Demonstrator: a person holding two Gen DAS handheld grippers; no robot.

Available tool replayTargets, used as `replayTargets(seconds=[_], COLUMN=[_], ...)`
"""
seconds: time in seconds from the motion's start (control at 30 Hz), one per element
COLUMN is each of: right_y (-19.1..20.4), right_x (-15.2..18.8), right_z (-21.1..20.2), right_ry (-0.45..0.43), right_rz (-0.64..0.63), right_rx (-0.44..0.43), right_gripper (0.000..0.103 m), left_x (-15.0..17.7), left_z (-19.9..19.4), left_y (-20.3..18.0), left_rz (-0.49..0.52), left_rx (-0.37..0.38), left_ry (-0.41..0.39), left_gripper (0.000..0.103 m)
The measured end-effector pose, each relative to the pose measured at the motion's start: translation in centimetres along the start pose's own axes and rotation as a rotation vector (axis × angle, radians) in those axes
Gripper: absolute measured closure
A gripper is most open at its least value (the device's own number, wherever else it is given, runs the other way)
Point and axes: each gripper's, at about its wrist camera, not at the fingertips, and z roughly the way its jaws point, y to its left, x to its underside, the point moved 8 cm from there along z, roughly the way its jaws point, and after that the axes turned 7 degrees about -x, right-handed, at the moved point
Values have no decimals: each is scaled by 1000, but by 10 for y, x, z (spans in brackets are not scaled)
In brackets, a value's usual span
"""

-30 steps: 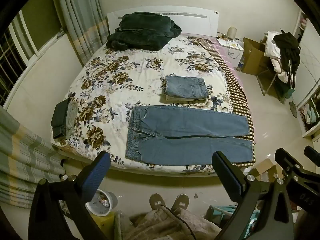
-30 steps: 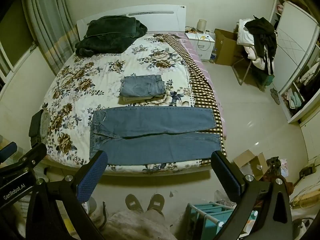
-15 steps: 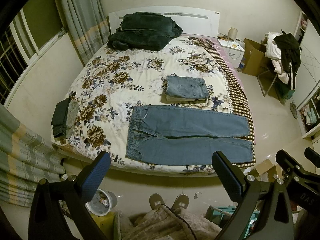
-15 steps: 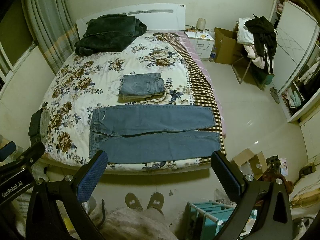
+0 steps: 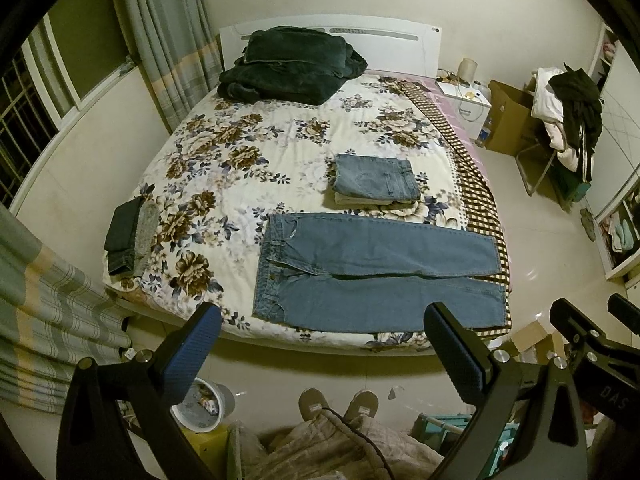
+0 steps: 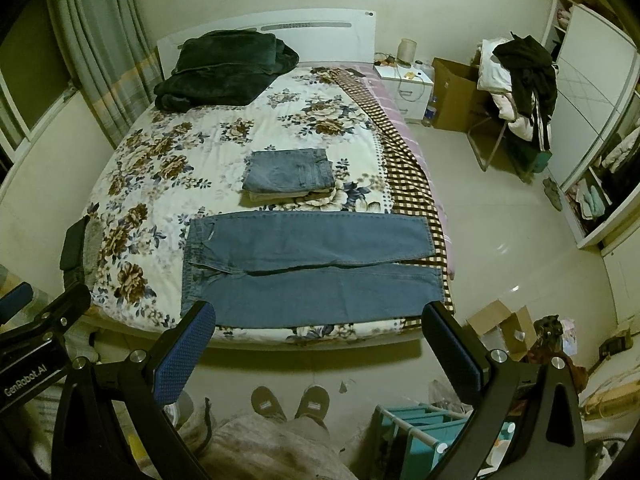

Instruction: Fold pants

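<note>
Floral bed (image 5: 224, 152) holds flat jeans (image 5: 376, 276) beside folded stack (image 5: 376, 180); both claws gape wide, empty.

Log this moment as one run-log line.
phase: pre-grasp | left gripper: open, empty | right gripper: open, empty | blue denim jeans: spread flat, unfolded, near bed edge | folded denim stack: behind jeans

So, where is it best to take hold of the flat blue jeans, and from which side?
Probably the near leg of the blue jeans: left gripper at its waistband corner, right gripper at its hem, both coming from the bed's near edge. The jeans lie flat, waist left, legs side by side, so that edge is closest and free.
</note>
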Motion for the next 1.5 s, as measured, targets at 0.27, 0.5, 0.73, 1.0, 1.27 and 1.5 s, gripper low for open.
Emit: replayTargets(seconds=[0.27, 0.5, 0.73, 1.0, 1.27, 1.5], right_y=[3, 3, 3, 3, 12, 24], right_x=[-1, -1, 0, -1, -1, -1], right_z=[1, 1, 1, 1, 2, 0], right_ry=[0, 0, 1, 0, 2, 11], right_rz=[0, 1, 1, 1, -1, 5], right_rx=[-1, -1, -1, -1, -4, -6], right_gripper=[0, 0, 0, 0, 0, 0], left_x=[0, 0, 0, 0, 0, 0], left_z=[0, 0, 0, 0, 0, 1], left_y=[0, 0, 0, 0, 0, -1], left_rz=[0, 1, -1, -2, -4, 0], left_rx=[1, 1, 1, 2, 4, 5], left_ry=[-3, -4, -6, -6, -7, -2], left_gripper=[0, 0, 0, 0, 0, 0])
